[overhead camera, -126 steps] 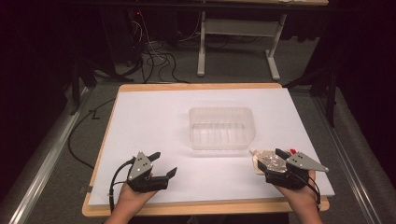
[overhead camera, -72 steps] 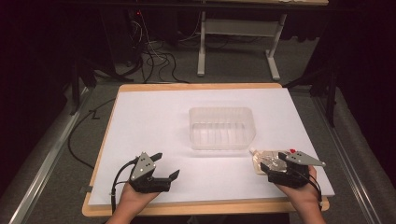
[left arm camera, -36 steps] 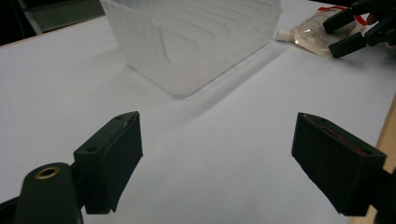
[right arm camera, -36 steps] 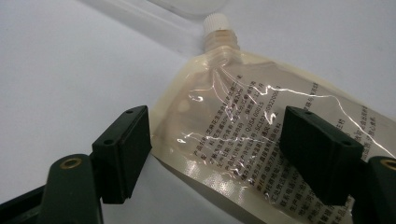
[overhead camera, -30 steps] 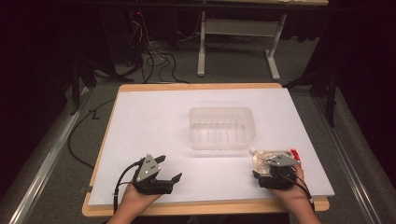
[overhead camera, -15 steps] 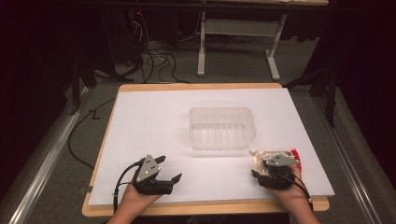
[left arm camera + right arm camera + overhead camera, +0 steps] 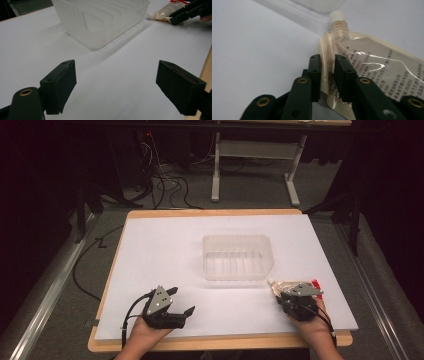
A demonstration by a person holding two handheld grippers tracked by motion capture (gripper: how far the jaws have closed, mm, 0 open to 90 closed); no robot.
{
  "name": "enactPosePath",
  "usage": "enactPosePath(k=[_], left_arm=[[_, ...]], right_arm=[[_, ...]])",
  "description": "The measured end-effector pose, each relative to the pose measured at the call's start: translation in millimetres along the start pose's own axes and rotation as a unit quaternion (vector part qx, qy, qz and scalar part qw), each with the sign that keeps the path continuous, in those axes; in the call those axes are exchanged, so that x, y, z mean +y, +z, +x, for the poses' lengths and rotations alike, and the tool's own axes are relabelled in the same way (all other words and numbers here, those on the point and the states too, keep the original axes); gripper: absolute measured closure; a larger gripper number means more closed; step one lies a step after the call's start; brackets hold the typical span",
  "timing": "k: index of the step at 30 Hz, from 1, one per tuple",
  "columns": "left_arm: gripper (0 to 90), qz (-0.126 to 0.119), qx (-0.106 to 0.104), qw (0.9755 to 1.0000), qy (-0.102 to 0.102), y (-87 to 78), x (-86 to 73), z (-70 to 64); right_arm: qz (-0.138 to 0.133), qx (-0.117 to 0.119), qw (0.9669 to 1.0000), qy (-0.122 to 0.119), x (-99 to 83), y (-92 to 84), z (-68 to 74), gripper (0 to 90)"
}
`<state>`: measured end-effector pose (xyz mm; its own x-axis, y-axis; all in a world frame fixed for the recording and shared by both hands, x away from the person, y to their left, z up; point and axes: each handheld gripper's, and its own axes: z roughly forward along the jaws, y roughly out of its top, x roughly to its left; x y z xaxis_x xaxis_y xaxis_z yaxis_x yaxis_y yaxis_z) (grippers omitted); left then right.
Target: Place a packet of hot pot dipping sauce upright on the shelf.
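Note:
A clear spouted pouch of pale liquid lies flat on the white sheet, its white cap toward the tub. My right gripper is shut on the pouch's side edge, near the spout. In the high view the pouch shows at the near right, just right of the tub's near corner, under the right gripper. My left gripper rests at the near left with its jaws wide open and nothing between them. The pouch also shows far off in the left gripper view.
A clear ribbed plastic tub stands in the middle of the white sheet, with nothing visible inside it. The sheet covers a wooden board. Cables and a table frame lie on the floor beyond.
My right gripper has slid left and toward the near edge along the pouch and closed on its edge. The left gripper shifted slightly right and stayed open.

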<state>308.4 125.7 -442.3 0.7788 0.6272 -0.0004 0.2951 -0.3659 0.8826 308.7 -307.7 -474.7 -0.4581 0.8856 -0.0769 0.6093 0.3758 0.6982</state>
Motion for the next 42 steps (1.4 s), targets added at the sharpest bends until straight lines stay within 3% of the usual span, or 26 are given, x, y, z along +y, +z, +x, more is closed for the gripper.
enactPosePath(k=[2, 7, 15, 24, 25, 27, 36, 42], left_arm=[[17.0, 0.001, 0.0, 1.0, 0.001, 0.1, 0.0, -0.1], [17.1, 0.0, 0.0, 1.0, 0.001, -0.1, 0.0, 0.3], [17.1, -0.002, -0.001, 1.0, 0.001, -1.2, 0.2, 0.9], [17.3, 0.0, -0.002, 1.0, 0.003, -0.2, 0.1, 0.7], [17.3, 0.001, -0.001, 1.0, 0.003, -0.2, 0.1, 0.8], [17.3, 0.001, -0.001, 1.0, 0.004, 0.0, 0.0, 0.9], [17.5, 0.004, -0.002, 1.0, 0.004, 0.7, -0.3, 1.1], [17.5, 0.005, -0.002, 1.0, 0.004, 1.3, -0.4, 0.8]], right_arm=[[-0.001, -0.007, 1.0, 0.004, -0.1, -0.1, -3.1, 84.5], [-0.005, 0.001, 0.9999, 0.011, 1.1, -3.0, -6.8, 87.2], [-0.063, 0.022, 0.9975, 0.022, 3.2, -31.7, -16.5, 88.0], [-0.114, 0.018, 0.9927, 0.035, 6.5, -54.5, -25.6, 89.5], [-0.132, 0.018, 0.9903, 0.039, 7.3, -59.9, -28.1, 89.5], [-0.138, 0.021, 0.9891, 0.045, 7.7, -61.9, -28.9, 89.6], [-0.203, 0.014, 0.9775, 0.055, 15.8, -83.1, -38.0, 89.8], [-0.234, 0.008, 0.9686, 0.083, 16.0, -90.7, -50.0, 90.0]])
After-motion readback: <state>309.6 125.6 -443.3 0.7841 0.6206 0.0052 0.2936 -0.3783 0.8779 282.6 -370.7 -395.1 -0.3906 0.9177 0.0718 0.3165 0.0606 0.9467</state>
